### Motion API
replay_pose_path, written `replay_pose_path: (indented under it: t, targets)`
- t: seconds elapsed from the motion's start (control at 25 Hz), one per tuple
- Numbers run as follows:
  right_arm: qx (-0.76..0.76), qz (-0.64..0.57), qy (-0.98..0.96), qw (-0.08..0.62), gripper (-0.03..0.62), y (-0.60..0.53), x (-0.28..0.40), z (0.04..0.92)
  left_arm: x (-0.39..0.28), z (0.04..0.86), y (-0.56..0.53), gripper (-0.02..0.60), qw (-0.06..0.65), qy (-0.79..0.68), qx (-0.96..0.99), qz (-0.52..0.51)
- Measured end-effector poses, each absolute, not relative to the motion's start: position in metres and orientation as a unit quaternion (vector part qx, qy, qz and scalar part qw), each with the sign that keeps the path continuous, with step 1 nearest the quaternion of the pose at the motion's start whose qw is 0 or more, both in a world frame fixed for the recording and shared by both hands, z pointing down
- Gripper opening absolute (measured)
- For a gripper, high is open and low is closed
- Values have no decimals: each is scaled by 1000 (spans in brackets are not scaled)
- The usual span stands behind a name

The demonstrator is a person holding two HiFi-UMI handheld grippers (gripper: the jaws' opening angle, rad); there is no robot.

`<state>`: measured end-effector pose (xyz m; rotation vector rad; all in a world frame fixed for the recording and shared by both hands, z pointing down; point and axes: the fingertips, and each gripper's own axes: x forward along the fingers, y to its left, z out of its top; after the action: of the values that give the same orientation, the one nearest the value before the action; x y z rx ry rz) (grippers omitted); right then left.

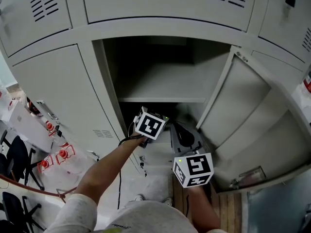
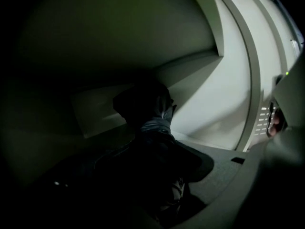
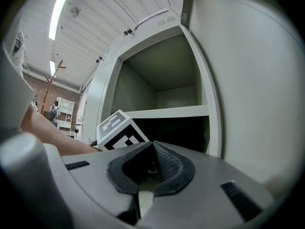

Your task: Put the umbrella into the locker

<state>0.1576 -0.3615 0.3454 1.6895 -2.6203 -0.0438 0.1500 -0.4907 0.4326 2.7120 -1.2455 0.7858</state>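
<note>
Setting: a bank of grey metal lockers (image 1: 48, 81) seen from above, with one open compartment (image 1: 160, 76) at 12 o'clock and a shelf (image 1: 163, 100) running across it.
Door: the locker door (image 1: 243, 106) stands swung out toward 3 o'clock.
Left gripper: the left gripper (image 1: 149, 123) reaches under the shelf into the dark lower space. Its marker cube sits at 10 o'clock from the right gripper's cube.
Left jaws: set wide and clamped on the umbrella, as far as the dim left gripper view shows.
Umbrella: the folded dark umbrella (image 2: 155, 125) runs from the jaws toward 12 o'clock, inside the locker below the shelf.
Right gripper: the right gripper (image 1: 181, 132) is held level at the locker mouth — jaws closed together, nothing between them.
Person: a bare forearm (image 1: 104, 166) leads down to 6 o'clock.
</note>
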Motion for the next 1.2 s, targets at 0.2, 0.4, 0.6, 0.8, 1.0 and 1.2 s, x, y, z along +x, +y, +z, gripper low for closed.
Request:
replay_pose_path:
  t: [0.2,0.4,0.6,0.8,1.0,1.2]
  targets:
    - [544,-11,-839,13,3,-360,160,348,149,437,-499,239,10,-407,869,283]
    - [543,-9,-840,13,3,-359,159,350,146,442,-508,239,-11,-411,857,312]
    - [543,-8,-840,13,3,-359,160,350,144,451,-513,239,-29,-411,846,339]
    - [544,-6,-839,14,3,-358,161,352,143,455,-518,241,-43,-413,837,356]
    - [544,-6,-839,16,3,-358,160,353,141,461,-524,242,-59,-413,826,379]
    - [545,-5,-838,17,3,-359,161,353,141,467,-525,242,-64,-407,820,396]
